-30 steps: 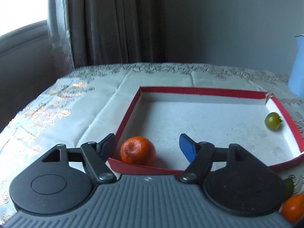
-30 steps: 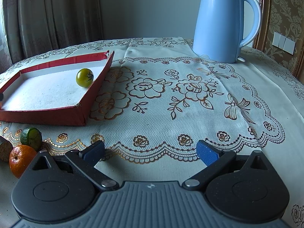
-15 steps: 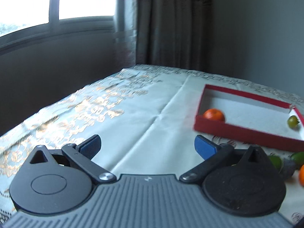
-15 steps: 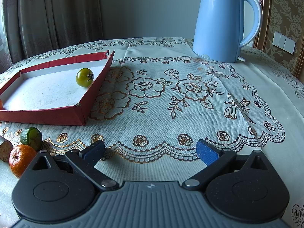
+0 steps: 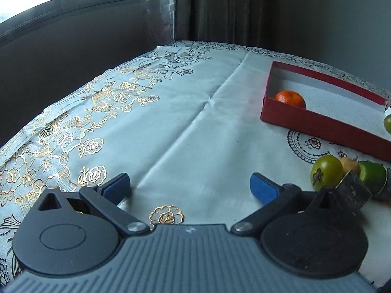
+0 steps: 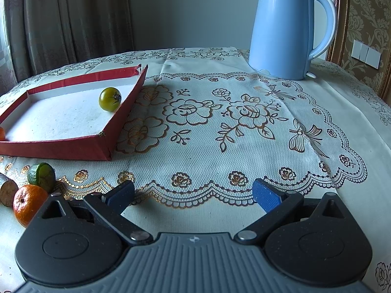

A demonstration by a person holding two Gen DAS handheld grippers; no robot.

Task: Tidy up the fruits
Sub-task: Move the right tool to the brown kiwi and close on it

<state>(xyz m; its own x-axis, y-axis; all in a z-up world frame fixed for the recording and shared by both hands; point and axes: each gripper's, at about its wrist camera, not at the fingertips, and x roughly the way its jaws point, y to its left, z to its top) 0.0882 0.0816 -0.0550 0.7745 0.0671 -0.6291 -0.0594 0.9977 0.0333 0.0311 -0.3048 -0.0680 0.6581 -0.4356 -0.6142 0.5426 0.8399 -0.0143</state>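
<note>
A red tray with a white floor holds an orange mandarin in its near left corner and a green tomato by its right wall. In front of the tray lie a green tomato, a cut green fruit, a brown piece and a second mandarin. My left gripper is open and empty, low over bare cloth left of these fruits. My right gripper is open and empty, right of them.
A light blue electric kettle stands at the back right of the table. A patterned tablecloth covers the table, whose left edge drops off toward a window and curtain. A chair back stands at the far right.
My left gripper has let go of the mandarin in the tray and drawn back to the left, low over the cloth. The right gripper has not moved.
</note>
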